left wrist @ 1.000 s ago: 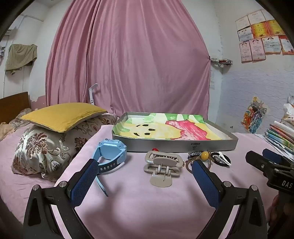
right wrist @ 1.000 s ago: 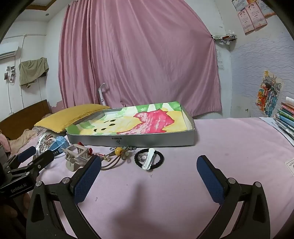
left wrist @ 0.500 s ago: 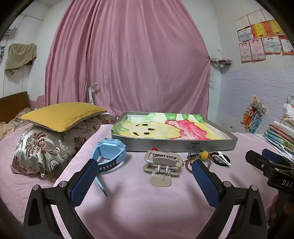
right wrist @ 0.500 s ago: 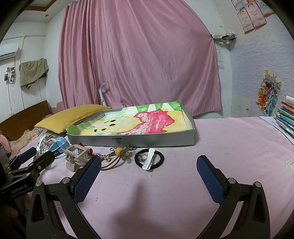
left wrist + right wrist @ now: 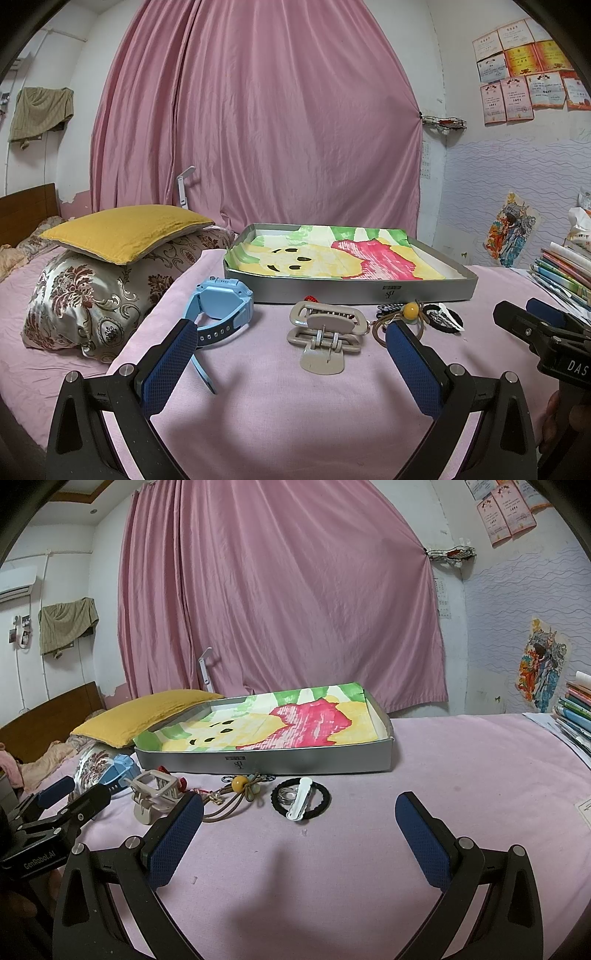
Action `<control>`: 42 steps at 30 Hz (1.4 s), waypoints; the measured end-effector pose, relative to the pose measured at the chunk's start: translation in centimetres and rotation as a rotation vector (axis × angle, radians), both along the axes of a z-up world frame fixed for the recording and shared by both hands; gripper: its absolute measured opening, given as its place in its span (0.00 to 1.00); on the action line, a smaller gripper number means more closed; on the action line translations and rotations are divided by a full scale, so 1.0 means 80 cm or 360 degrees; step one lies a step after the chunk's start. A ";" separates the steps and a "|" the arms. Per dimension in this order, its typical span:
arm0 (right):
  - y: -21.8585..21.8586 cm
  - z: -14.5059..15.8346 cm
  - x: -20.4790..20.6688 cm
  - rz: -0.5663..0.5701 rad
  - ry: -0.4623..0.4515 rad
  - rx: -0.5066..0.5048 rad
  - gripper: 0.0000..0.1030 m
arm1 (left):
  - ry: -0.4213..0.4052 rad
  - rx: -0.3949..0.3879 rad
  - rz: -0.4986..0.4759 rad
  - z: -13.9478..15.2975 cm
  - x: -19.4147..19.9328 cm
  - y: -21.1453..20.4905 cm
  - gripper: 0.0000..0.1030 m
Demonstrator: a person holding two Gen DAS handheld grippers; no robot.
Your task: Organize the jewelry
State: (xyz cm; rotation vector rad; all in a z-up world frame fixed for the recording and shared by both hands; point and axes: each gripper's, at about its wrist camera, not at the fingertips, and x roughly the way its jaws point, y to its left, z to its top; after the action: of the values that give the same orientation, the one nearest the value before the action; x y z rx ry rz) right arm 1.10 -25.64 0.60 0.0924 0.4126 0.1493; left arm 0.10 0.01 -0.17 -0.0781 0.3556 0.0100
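On the pink bed (image 5: 295,424), the items lie in a row along the near wall of the tray (image 5: 351,293), none of them in it. Furthest left is the blue watch (image 5: 223,308), near the bed's left edge beside the patterned pillow (image 5: 92,291), which carries a yellow cushion (image 5: 125,229). Next comes the beige claw clip (image 5: 323,334), standing on its handles just in front of the tray wall. To its right a cord with an amber bead (image 5: 239,783) trails toward the near edge, a small red ornament (image 5: 181,783) beside the clip. Then a black hair tie (image 5: 301,797) lies flat with a white clip (image 5: 300,802) across it and a ring (image 5: 286,795) inside its loop. The tray is lined with a painted sheet of yellow, pink and green. Books (image 5: 561,269) are stacked at the bed's right edge.

The left gripper (image 5: 290,345) hovers low over the bed with jaws spread wide and empty, the claw clip between its pads and ahead of them. The right gripper (image 5: 299,821) is likewise wide and empty, the hair tie just beyond its tips.
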 end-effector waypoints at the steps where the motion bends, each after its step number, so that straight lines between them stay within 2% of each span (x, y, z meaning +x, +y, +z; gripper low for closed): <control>1: 0.000 0.000 0.000 0.0000 -0.0001 0.0000 0.99 | 0.0000 0.0001 0.0000 0.000 0.000 0.000 0.99; 42: 0.000 -0.001 -0.001 0.0001 0.0003 0.0005 0.99 | 0.0004 -0.0001 -0.0005 -0.001 -0.002 -0.003 0.99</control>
State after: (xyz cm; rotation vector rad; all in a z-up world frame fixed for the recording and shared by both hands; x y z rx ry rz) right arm 1.05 -25.64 0.55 0.0954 0.4145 0.1506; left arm -0.07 -0.21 -0.22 -0.0780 0.3581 0.0073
